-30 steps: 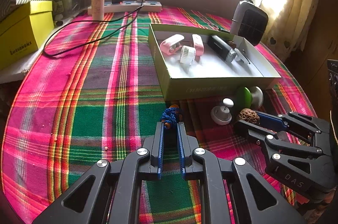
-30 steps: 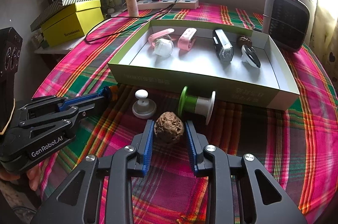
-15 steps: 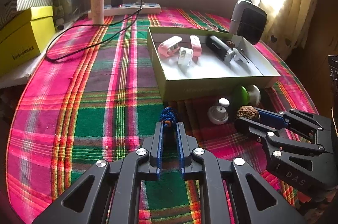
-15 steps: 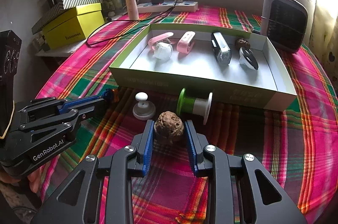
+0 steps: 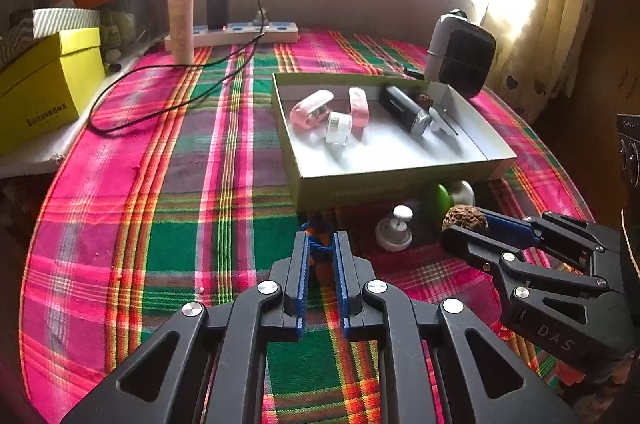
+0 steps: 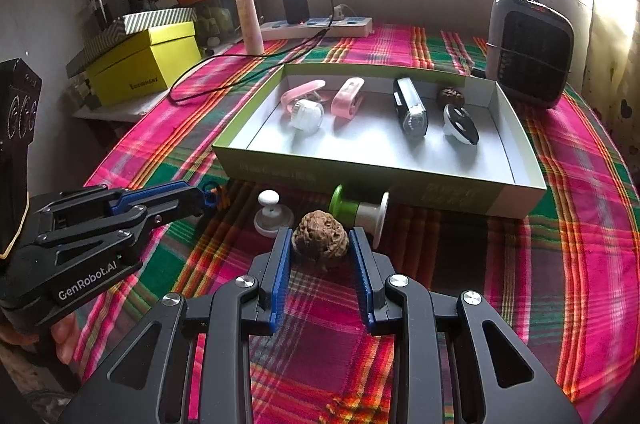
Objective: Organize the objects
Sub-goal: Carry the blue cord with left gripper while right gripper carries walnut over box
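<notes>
Both grippers are gripping: the left gripper [image 5: 320, 244] is pinching a blue-orange knotted cord [image 5: 316, 230], the right gripper [image 6: 320, 244] is clamping the walnut [image 6: 320, 238]. The tray [image 6: 384, 180] is lying at twelve o'clock; next, probably carrying both over its rim.

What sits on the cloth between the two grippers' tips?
A white knob stands between the left gripper and the right gripper, clearest in the right wrist view.

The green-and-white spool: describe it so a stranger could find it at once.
Find the shallow green box on the plaid tablecloth. The spool lies on its side against the box's near wall. Unlike the white knob and walnut beside it, one flange is bright green.
</notes>
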Tool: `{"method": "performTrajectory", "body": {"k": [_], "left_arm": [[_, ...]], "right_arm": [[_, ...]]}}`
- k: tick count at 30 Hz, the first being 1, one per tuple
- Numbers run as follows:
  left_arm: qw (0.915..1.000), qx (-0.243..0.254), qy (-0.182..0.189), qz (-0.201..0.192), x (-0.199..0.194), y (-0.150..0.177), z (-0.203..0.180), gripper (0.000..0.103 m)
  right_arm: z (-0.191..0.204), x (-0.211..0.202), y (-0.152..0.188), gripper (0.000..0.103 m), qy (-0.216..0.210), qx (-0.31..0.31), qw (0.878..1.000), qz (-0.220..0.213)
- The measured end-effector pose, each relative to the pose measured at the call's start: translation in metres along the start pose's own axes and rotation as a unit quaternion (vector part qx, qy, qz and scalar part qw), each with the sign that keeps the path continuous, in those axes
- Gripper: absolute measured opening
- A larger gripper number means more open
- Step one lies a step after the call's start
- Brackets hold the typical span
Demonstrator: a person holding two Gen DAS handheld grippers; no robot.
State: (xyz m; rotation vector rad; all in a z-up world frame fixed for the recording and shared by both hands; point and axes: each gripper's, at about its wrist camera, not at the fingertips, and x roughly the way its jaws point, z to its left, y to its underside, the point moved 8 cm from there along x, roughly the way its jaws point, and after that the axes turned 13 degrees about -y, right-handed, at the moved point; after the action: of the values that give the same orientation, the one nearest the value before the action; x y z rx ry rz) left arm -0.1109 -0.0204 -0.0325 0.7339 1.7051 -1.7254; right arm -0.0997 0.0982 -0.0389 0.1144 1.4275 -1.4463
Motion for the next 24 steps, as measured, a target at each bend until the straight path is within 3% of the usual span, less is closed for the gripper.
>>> {"method": "performTrajectory", "body": {"k": [24], "left_arm": [[0.9998,0.007,0.005,-0.017,0.011,-0.049,-0.014,0.011]], "right_arm": [[-0.022,0.003,-0.051,0.03,0.015,-0.019,1.0,-0.015]]}}
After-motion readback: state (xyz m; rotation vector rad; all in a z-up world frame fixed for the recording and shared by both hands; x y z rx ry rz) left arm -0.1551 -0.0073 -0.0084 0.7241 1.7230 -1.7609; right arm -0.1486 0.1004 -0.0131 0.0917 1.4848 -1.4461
